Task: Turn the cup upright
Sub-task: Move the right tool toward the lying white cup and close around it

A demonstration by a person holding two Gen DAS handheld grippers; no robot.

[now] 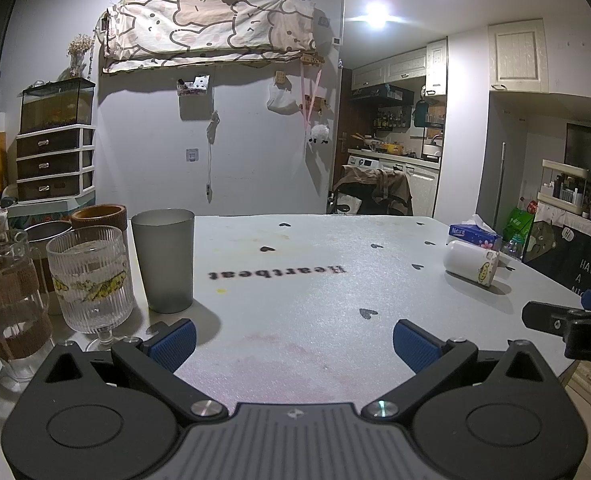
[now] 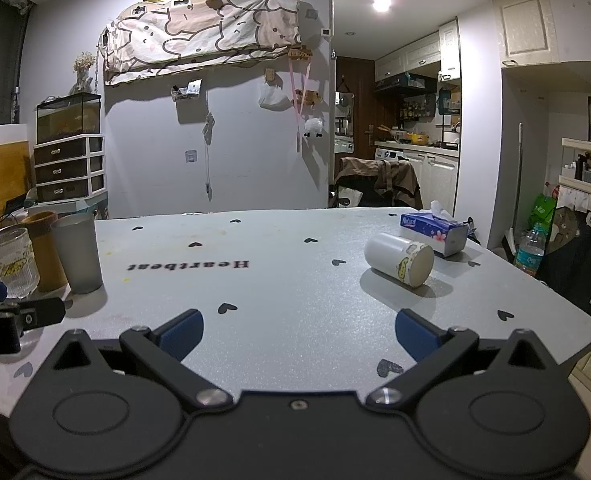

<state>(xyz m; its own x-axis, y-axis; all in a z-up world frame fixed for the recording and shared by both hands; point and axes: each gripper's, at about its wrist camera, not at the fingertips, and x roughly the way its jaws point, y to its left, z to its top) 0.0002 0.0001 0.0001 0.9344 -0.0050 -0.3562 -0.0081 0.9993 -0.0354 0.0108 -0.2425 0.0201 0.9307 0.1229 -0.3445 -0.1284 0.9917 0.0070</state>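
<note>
A white cup [image 2: 399, 259] with a yellow cartoon print lies on its side on the grey table [image 2: 287, 292], at the right, its flat end toward me. It also shows in the left wrist view [image 1: 471, 263] at the far right. My right gripper [image 2: 298, 338] is open and empty, low over the table, short of the cup and left of it. My left gripper [image 1: 293, 344] is open and empty over the table's near middle, far left of the cup. The right gripper's finger shows at the left wrist view's right edge [image 1: 555, 320].
Upright at the table's left stand a frosted grey tumbler [image 1: 163, 260], a ribbed stemmed glass [image 1: 91, 276], a brown cup [image 1: 100, 217] and a glass pitcher [image 1: 7, 300]. A blue tissue box [image 2: 435, 230] lies just behind the white cup. The table's right edge is near the cup.
</note>
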